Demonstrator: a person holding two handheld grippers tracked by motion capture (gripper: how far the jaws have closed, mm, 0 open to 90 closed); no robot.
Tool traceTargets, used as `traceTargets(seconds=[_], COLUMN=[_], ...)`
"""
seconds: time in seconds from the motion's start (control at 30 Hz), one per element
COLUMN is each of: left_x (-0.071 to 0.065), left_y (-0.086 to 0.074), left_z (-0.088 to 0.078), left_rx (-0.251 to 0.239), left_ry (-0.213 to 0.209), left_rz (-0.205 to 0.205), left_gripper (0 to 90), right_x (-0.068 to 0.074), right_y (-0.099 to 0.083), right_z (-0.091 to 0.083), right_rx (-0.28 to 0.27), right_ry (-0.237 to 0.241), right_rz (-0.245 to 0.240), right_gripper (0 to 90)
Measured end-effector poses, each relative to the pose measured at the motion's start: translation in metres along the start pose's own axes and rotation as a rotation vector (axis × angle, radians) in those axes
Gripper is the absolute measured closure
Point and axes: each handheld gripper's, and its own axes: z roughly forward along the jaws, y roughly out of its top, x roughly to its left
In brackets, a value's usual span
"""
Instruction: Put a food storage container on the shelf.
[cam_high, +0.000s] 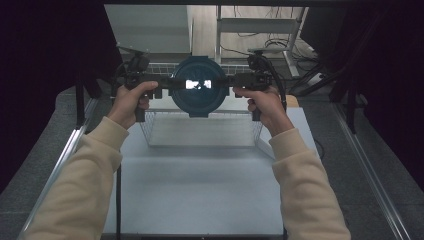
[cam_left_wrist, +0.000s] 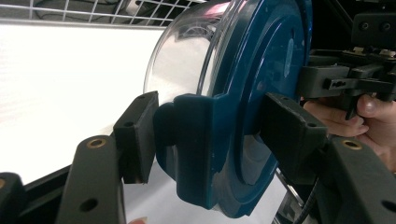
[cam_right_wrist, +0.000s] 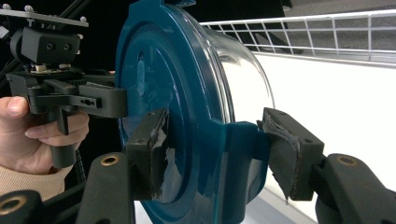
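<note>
A round container of clear plastic with a dark blue lid (cam_high: 198, 86) is held in the air between the two grippers, above the far part of the white surface (cam_high: 200, 185). The lid faces the person and the clear body points away. A white wire basket (cam_high: 200, 129) is seen on the surface just below the container.

The left gripper (cam_high: 161, 88) is seen at the container's left edge. In the left gripper view its fingers (cam_left_wrist: 138, 135) are clenched on a blue clip of the lid (cam_left_wrist: 191, 144), one pad on each side.

The right gripper (cam_high: 233, 86) is seen at the right edge. In the right gripper view its fingers (cam_right_wrist: 147, 151) are clenched on the opposite clip of the lid (cam_right_wrist: 236, 163). Worn, frayed padding is noted on these fingers.

Each gripper is held by a hand in a cream sleeve (cam_high: 80, 185).
</note>
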Motion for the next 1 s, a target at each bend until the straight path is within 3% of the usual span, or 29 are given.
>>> traceTargets(seconds=[0.5,0.63,0.77,1.0], left_x=[0.028,0.034,0.041,0.058], left_y=[0.010,0.012,0.015,0.019], left_z=[0.022,0.024,0.029,0.042], left_rx=[0.020,0.016,0.000,-0.017], left_ry=[0.003,-0.002,-0.011,-0.034], left_rz=[-0.067,-0.087,-0.132,-0.231], left_gripper=[38.3,38.5,38.3,36.9], right_x=[-0.029,-0.035,-0.041,-0.055], right_y=[0.008,0.009,0.011,0.014], right_z=[0.020,0.023,0.028,0.038], right_rx=[0.041,0.026,0.017,0.024], right_ry=[-0.006,0.000,0.001,-0.010], right_rz=[0.070,0.096,0.123,0.222], right_gripper=[41.9,41.8,41.2,38.2])
